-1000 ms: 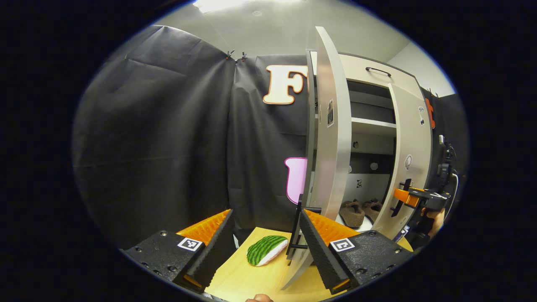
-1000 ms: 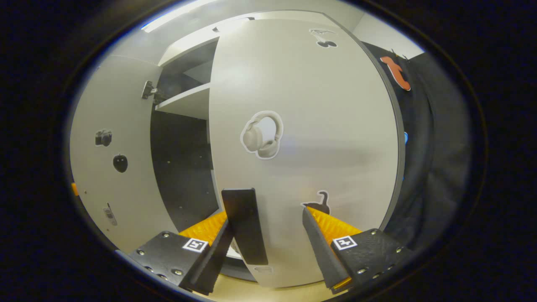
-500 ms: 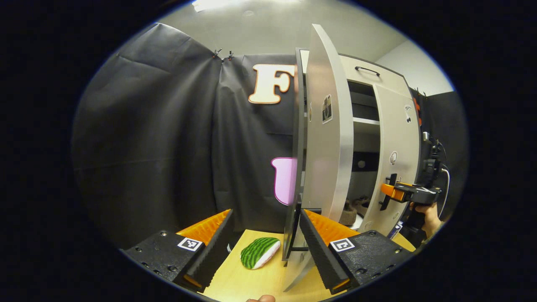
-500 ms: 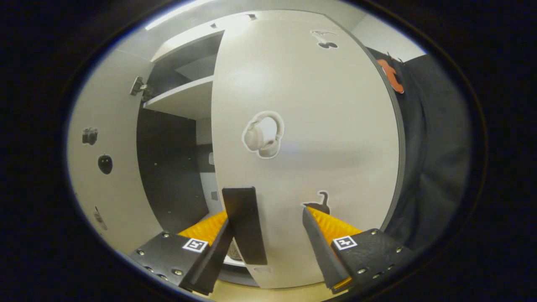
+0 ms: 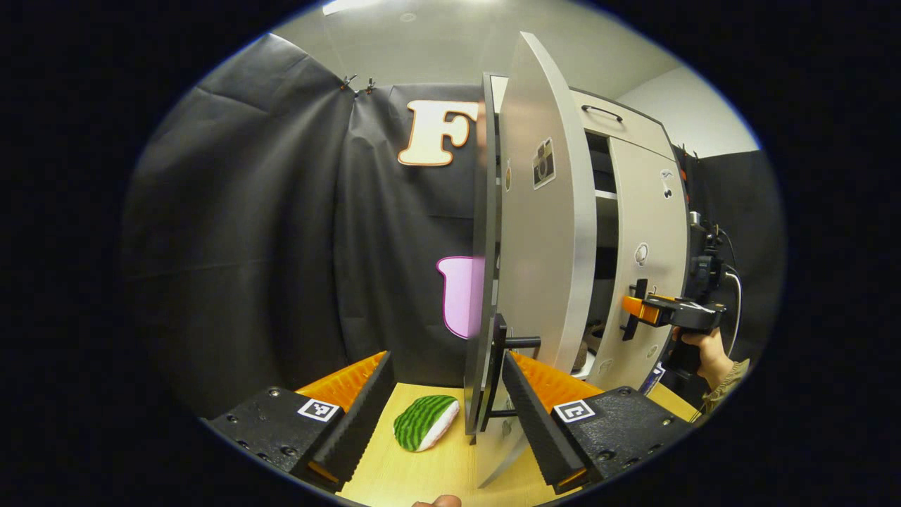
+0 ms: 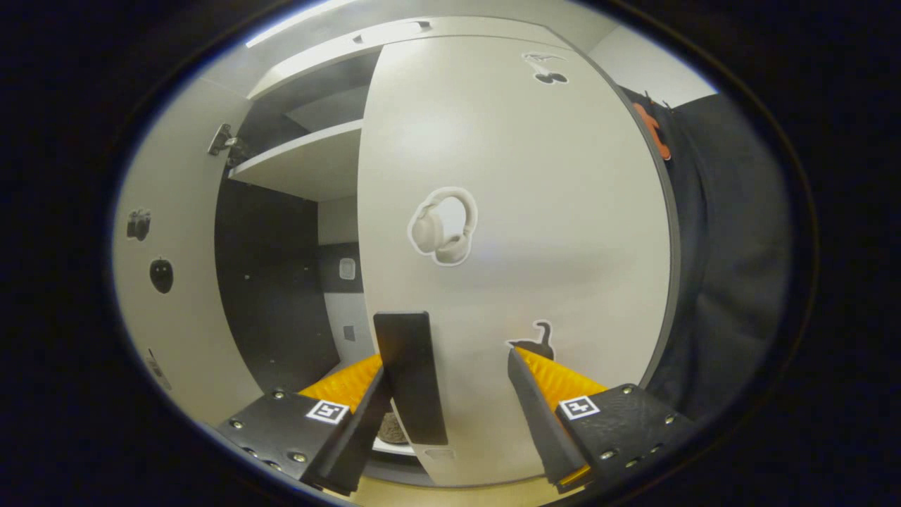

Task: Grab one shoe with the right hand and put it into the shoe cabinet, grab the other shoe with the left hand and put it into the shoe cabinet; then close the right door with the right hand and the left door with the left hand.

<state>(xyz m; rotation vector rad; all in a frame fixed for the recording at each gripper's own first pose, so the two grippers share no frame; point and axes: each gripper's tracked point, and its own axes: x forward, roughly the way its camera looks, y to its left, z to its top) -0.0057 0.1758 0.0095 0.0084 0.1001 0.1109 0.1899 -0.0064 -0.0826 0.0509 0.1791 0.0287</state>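
In the left gripper view, the left claw [image 5: 445, 401] has its fingers spread apart, clamped on nothing. The left door [image 5: 545, 232] of the shoe cabinet [image 5: 619, 127] stands between them, seen nearly edge-on and partly open, its dark bar handle [image 5: 501, 373] just beside the right-hand finger; whether that finger touches the handle cannot be told. A camera sticker [image 5: 543, 163] sits high on this door. Past its edge, the right door [image 5: 651, 260] is also ajar, and the right claw [image 5: 628, 320], held by a hand [image 5: 707, 348], reaches up to its face by the handle. Only a dim sliver of the cabinet's inside shows between the doors, and the shoes cannot be made out there. On the wooden counter [image 5: 436, 472] lies a green-striped watermelon-slice toy [image 5: 424, 421], left of the left door.

In the right gripper view, the right claw [image 6: 447, 394] is spread apart around the right door's flat dark handle [image 6: 410, 377], whose strip lies against the left finger while the other finger stands clear. A headphone sticker [image 6: 442, 225] marks the door [image 6: 535, 211]. Left of it a shelf [image 6: 303, 165] shows, and a brownish shoe [image 6: 389, 427] peeks out low behind the handle.
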